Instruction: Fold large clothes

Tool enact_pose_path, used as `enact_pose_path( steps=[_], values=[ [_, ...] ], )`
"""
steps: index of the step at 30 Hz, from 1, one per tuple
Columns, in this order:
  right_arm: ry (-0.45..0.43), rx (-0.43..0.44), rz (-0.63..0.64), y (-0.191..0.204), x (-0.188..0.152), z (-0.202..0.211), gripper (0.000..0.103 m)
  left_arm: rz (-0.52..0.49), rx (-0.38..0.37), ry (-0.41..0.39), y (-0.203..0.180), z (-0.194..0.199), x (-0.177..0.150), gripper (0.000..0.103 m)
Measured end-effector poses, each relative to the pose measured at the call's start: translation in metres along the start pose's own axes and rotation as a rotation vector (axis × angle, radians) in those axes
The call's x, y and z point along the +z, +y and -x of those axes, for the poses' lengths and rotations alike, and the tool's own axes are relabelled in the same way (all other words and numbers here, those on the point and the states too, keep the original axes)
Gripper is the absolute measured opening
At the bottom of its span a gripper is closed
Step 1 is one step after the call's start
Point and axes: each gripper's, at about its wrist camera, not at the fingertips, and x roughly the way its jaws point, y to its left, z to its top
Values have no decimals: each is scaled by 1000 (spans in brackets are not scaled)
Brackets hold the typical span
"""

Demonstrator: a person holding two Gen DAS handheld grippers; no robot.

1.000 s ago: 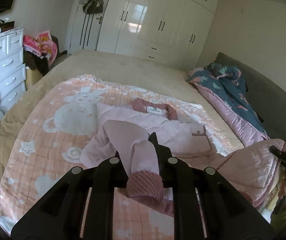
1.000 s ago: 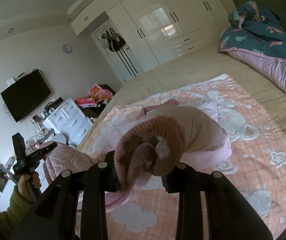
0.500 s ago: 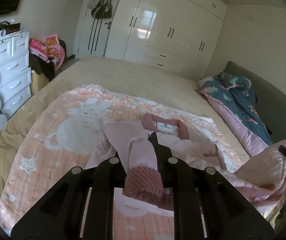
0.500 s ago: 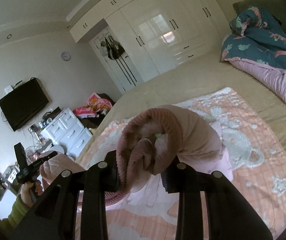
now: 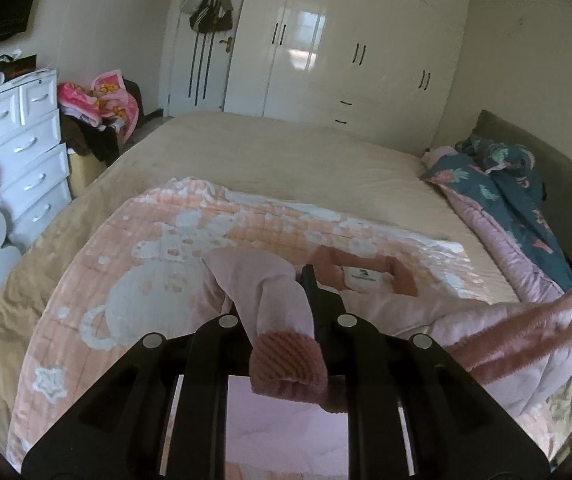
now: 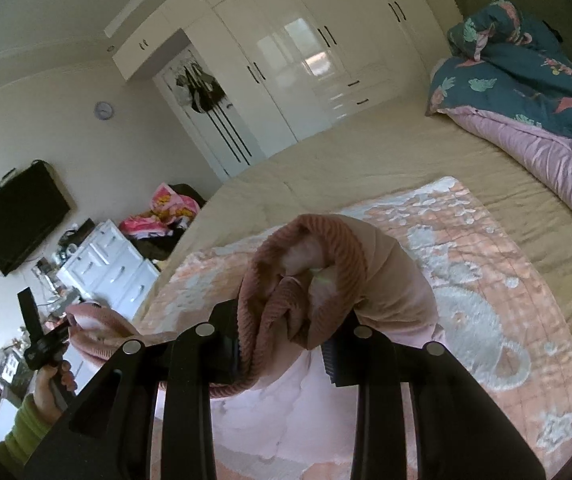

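Pink jacket [image 5: 397, 308]: one ribbed cuff [image 5: 286, 360] is pinched in the closed left gripper [image 5: 286, 312], the other (bunched) is clamped in the right gripper [image 6: 286, 320]; its body is spread beyond the fingers on a peach blanket [image 5: 126, 280] covering the bed [image 5: 286, 152], before white wardrobes [image 5: 345, 52].

Glossy white built-in wardrobe [image 5: 349, 68]; white plastic drawer chest [image 5: 26, 152]; black wall-mounted television [image 6: 20, 216]; teal floral quilt [image 5: 505, 184] on beige-sheeted bed [image 5: 270, 160]; peach cartoon-print blanket [image 5: 158, 256].

Beige bed [image 5: 270, 160] — peach blanket [image 5: 134, 264], teal quilt [image 5: 497, 184]
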Motion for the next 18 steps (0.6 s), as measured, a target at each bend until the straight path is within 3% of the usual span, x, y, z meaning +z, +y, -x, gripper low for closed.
enact_pose_path(
  steps=[6,11,14,16,18],
  values=[
    [47,-36,-35,-19,10,-44,30,-18,49,30,2,-41,7,10],
    [66,-13,-85,-33,10,-67,34,-26,75,64,7,-69,4,10],
    [68,32,-153,-42,9,-74,41,-24,79,77,10,-81,2,10],
    [61,103,-217,-51,7,-75,60,-20,83,86,13,-86,1,10],
    [45,162,-252,-57,4,-73,64,-16,85,94,14,-92,0,10]
  ],
)
